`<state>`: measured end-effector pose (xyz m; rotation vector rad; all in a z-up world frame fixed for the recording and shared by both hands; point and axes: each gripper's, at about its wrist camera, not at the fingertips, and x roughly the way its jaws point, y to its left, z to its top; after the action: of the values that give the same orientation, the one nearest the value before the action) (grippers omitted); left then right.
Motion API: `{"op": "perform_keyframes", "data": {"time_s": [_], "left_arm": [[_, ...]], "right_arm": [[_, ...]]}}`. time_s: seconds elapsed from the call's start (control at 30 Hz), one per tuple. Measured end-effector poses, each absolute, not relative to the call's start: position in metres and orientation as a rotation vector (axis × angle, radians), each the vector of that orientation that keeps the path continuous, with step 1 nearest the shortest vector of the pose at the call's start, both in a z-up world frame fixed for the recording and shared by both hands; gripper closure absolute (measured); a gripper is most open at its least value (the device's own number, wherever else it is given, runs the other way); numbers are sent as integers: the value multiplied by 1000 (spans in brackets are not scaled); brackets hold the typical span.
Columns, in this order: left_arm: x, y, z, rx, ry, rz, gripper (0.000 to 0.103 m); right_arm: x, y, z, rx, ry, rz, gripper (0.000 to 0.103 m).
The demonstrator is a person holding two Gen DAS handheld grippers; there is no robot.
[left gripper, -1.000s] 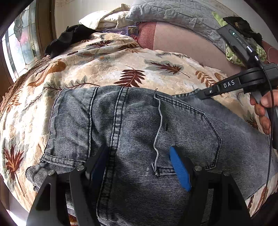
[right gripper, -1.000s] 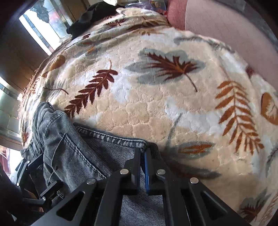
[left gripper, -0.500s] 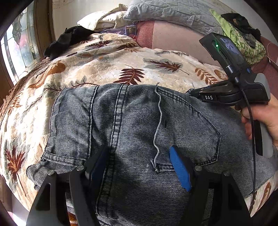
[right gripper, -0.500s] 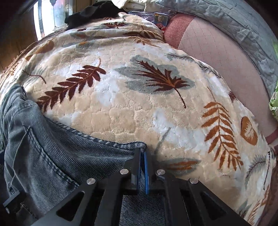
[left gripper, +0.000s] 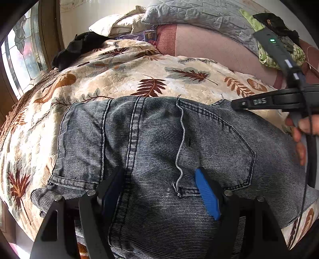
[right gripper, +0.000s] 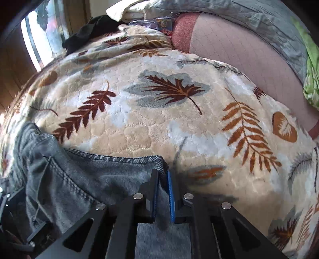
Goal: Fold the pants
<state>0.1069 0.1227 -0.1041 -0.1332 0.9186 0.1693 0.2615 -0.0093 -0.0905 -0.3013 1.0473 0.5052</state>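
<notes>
Grey-blue denim pants [left gripper: 159, 143] lie flat on a leaf-patterned blanket [left gripper: 139, 79], back pocket up. My left gripper [left gripper: 159, 189] is open and hovers over the seat of the pants with its blue pads wide apart. My right gripper [right gripper: 162, 177] has its jaws slightly parted around the far corner edge of the pants [right gripper: 99, 175]; the denim sits between the pads. The right gripper also shows in the left wrist view [left gripper: 259, 102] at the pants' far right corner.
Pillows [left gripper: 199, 18] and a pinkish cushion [left gripper: 209, 43] line the back. A black garment [left gripper: 79, 45] lies at the far left by the window [left gripper: 24, 59]. A green cloth [left gripper: 279, 53] sits at the right.
The right gripper's jaws have parted slightly around the pants corner after being shut tight on it. The left gripper has stayed open over the pants.
</notes>
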Motion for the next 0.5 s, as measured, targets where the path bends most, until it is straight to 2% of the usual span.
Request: {"op": "perform_keyframes", "data": {"time_s": [0.13, 0.27, 0.5], "left_arm": [[107, 122, -104, -134, 919, 177, 28], [107, 122, -104, -140, 920, 184, 28], [108, 115, -107, -111, 911, 215, 26]], "right_arm": [[226, -87, -65, -89, 1055, 501, 92], [200, -195, -68, 165, 1130, 402, 92], [208, -351, -126, 508, 1216, 200, 93]]}}
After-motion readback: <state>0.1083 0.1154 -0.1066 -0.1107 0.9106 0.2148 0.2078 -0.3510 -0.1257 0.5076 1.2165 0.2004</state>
